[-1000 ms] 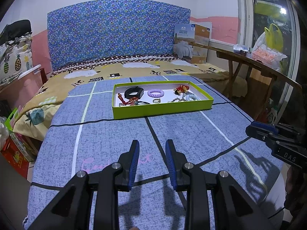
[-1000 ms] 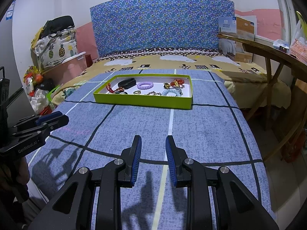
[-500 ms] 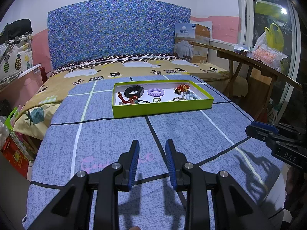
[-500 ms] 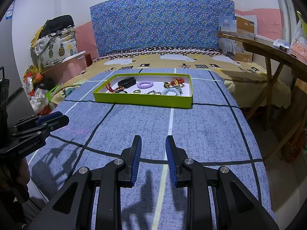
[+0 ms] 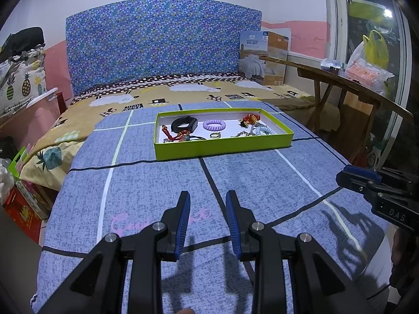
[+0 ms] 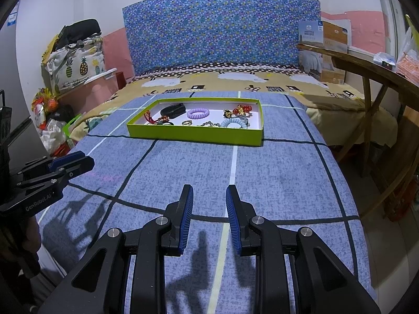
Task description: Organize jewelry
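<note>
A shallow lime-green box point(image 5: 222, 147) point(image 6: 195, 133) lies on the blue checked bedspread, well ahead of both grippers. Inside it are a black band point(image 5: 183, 123) point(image 6: 172, 110), a purple coil ring point(image 5: 214, 125) point(image 6: 198, 113), a red cord piece point(image 5: 172, 136), a small metal ring point(image 5: 215, 135) point(image 6: 187, 123), a red-and-gold charm point(image 5: 248, 119) point(image 6: 239, 110) and a pale blue coil point(image 5: 263, 131) point(image 6: 234, 123). My left gripper point(image 5: 207, 198) hovers over the near bedspread, open with nothing between its fingers. Beside it, my right gripper point(image 6: 209, 192) is likewise open and empty.
The bed has a blue patterned headboard point(image 5: 157, 47). A wooden table point(image 6: 371, 68) with bags and a cardboard box point(image 5: 264, 57) stands along the right side. Bags and clutter point(image 6: 52, 120) sit on the floor at the left. The bedspread point(image 6: 262, 178) stretches between grippers and box.
</note>
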Available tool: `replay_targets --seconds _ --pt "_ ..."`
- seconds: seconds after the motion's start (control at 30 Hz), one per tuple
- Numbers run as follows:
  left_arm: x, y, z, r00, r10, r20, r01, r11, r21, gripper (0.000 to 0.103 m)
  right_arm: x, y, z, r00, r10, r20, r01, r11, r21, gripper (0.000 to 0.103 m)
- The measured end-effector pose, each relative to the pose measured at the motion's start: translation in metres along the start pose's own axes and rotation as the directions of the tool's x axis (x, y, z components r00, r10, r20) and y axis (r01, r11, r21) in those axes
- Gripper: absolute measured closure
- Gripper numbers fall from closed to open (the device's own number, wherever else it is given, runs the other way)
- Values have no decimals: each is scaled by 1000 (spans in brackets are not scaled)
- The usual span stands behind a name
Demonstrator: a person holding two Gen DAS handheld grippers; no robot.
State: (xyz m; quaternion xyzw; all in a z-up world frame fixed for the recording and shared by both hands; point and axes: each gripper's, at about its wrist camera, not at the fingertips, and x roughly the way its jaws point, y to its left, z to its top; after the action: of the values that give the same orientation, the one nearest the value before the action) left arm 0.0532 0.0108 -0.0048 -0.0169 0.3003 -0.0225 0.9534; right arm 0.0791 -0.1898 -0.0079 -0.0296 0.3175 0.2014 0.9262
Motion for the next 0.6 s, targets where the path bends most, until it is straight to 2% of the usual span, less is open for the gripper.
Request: replay_targets --seconds 0.37,0.6 --pt "-1 -8 0 999 37 10 -37 999 24 74 1 2 -3 1000 0 -5 -1 1000 -6 77" --pt "1 -8 1 1000 29 4 -29 999 18 74 1 3 -3 1000 1 -11 -1 1000 -8 77"
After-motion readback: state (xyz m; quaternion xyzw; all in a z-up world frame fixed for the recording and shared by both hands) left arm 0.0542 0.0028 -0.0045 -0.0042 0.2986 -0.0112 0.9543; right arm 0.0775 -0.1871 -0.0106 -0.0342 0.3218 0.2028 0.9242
